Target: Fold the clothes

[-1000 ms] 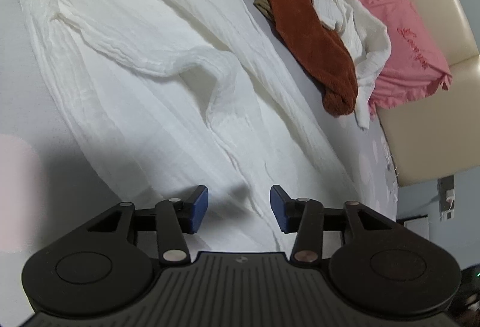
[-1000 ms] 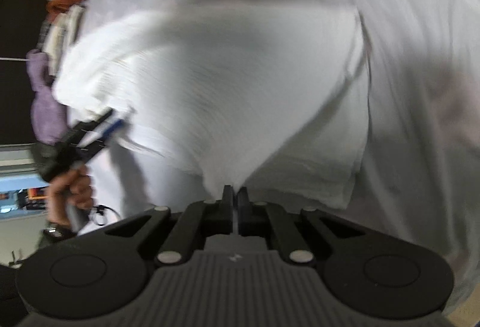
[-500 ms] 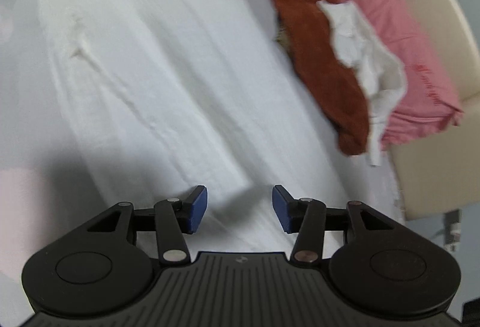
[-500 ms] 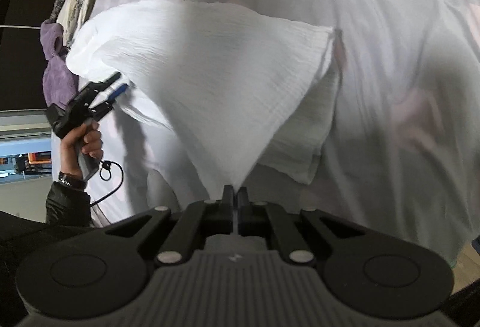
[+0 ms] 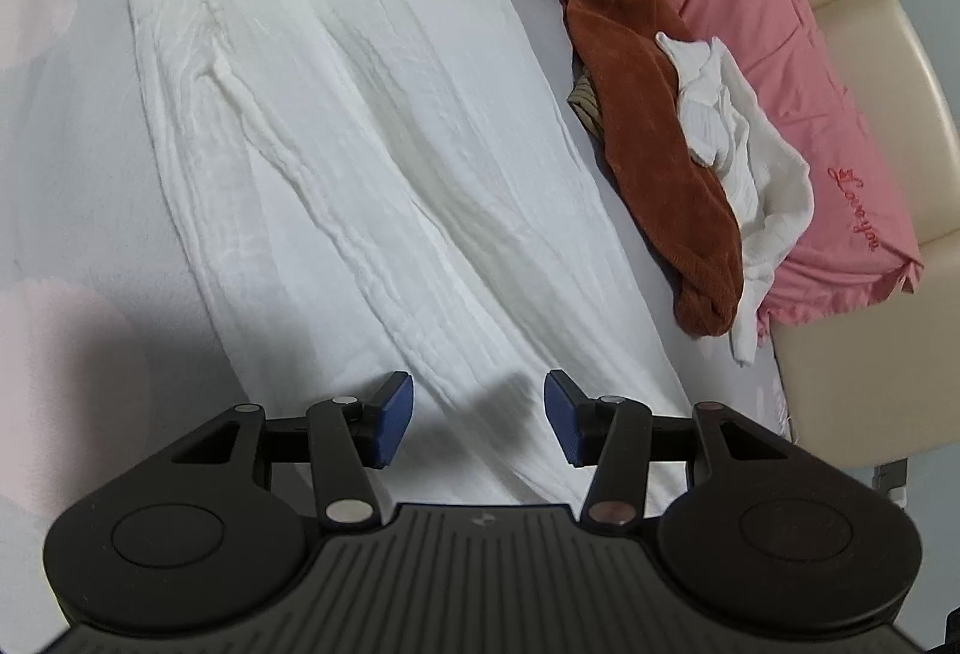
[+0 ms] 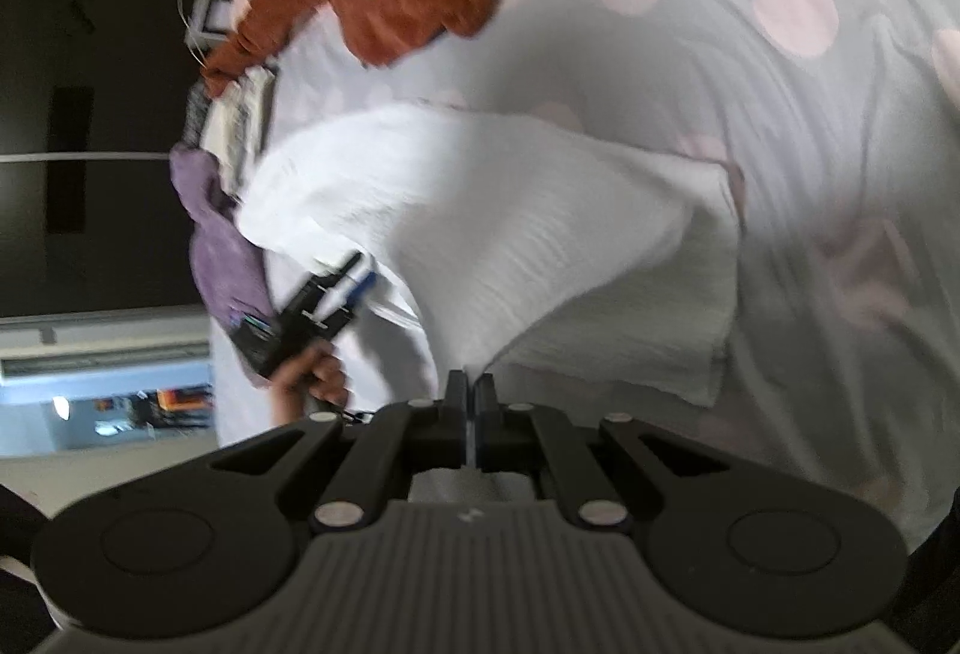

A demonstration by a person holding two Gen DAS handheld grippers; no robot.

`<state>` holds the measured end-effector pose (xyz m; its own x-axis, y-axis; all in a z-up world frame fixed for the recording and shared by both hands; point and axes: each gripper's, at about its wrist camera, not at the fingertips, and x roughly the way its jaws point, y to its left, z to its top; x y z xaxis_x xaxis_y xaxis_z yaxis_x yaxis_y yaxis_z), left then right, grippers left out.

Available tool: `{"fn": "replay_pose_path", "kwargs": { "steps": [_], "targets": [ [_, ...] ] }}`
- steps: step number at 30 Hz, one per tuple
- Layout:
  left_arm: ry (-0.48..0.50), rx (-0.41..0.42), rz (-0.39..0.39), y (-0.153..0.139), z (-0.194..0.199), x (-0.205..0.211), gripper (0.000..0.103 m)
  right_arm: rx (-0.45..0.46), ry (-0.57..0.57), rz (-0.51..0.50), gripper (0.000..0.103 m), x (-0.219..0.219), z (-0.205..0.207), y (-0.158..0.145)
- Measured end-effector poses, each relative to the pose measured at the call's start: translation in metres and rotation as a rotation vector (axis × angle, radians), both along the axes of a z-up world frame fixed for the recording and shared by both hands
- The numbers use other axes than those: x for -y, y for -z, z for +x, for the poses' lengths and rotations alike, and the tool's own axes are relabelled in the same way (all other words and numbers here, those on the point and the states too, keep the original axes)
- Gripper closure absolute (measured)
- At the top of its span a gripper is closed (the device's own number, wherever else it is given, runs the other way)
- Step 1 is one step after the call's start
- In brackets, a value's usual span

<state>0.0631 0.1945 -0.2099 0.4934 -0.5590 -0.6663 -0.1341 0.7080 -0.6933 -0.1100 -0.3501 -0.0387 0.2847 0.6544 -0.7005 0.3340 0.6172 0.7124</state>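
A white crinkled garment (image 5: pixel 372 162) lies spread on the grey bedsheet with pink dots (image 5: pixel 54 174). My left gripper (image 5: pixel 478 417) hovers open just above its near end, blue pads apart, nothing between them. In the right wrist view the same white garment (image 6: pixel 540 246) is lifted into a tent shape, and my right gripper (image 6: pixel 470 384) is shut on one corner of it. The left gripper (image 6: pixel 336 294), held by a hand (image 6: pixel 309 378), shows at the garment's left edge.
A rust-brown garment (image 5: pixel 648 102) and a white bundle (image 5: pixel 744 156) lie beside a pink pillow (image 5: pixel 798 72) against the cream headboard (image 5: pixel 864 54). In the right wrist view a purple cloth (image 6: pixel 222 246) and folded pieces (image 6: pixel 240 114) sit at the bed's left edge.
The white garment has been pulled flatter under the left gripper, its loose fold gone. The right gripper, still shut on the corner, has swung so the clothes pile comes into view.
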Motion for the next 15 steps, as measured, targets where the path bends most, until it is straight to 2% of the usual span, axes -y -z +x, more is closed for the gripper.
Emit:
{"fn": "replay_pose_path", "kwargs": {
  "steps": [6,7,8,9,11,15],
  "targets": [
    [-0.024,0.004,-0.019,0.002,0.002,0.002,0.058,0.007,0.008,0.012,0.101,0.005,0.003,-0.017],
    [-0.037,0.012,-0.034,0.003,0.001,0.0,0.062,0.008,0.003,0.008,0.101,0.005,0.004,-0.017],
    [-0.049,0.014,-0.054,0.003,0.0,-0.002,0.084,0.009,-0.002,0.003,0.101,0.005,0.004,-0.018],
    [-0.058,0.012,-0.072,0.004,0.0,-0.004,0.094,0.007,-0.01,-0.005,0.101,0.004,0.004,-0.016],
    [-0.055,0.007,-0.055,0.001,-0.002,-0.005,0.101,-0.006,-0.026,-0.026,0.101,0.003,0.005,-0.01],
    [-0.023,-0.003,0.018,-0.012,-0.01,-0.01,0.102,-0.028,-0.079,-0.079,0.101,-0.007,0.007,0.006]
  ]
}}
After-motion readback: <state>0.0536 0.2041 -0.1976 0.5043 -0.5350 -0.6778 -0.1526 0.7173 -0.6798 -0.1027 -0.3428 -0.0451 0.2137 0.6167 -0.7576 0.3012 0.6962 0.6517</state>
